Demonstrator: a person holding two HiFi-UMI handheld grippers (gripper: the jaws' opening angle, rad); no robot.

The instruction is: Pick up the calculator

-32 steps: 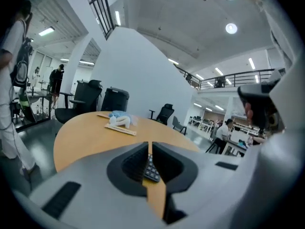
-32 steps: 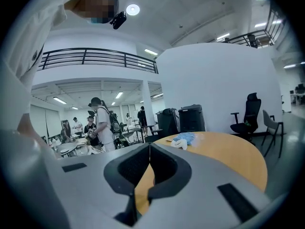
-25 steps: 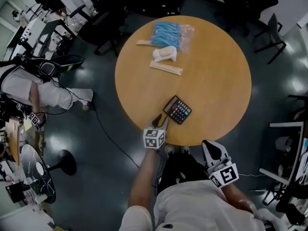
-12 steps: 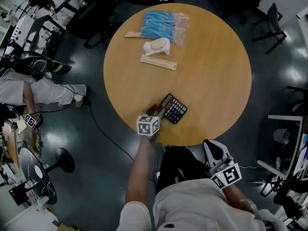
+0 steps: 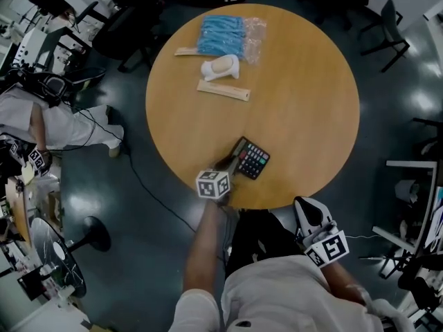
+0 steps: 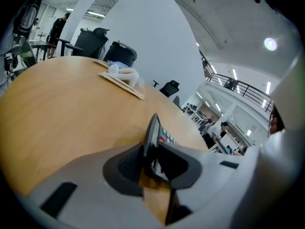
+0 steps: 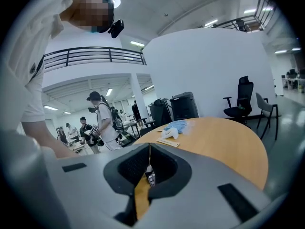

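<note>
A round wooden table (image 5: 304, 102) fills the middle of the head view. The calculator (image 5: 252, 160) lies at the table's near edge, a little left of its centre line, keys showing. The left gripper (image 5: 231, 166) reaches over that same near edge, just inside the rim, and meets the calculator's left end. Its jaws are closing with the calculator between them. In the left gripper view the calculator stands edge-on in the gap, one pad against its back and the other against its keyed face.

The right gripper (image 5: 306, 207) hangs off the table, just outside the near rim and to the right, close to the person's body. Its fingers are together, tips meeting along a thin seam, and they hold nothing.

On the table's far left part lie a blue packet (image 5: 223, 34), a small white object (image 5: 221, 66) just nearer than it, and a flat wooden strip (image 5: 223, 90) nearer again. Beyond the table's left rim, a person in white clothes (image 5: 48, 120) is on the dark floor
</note>
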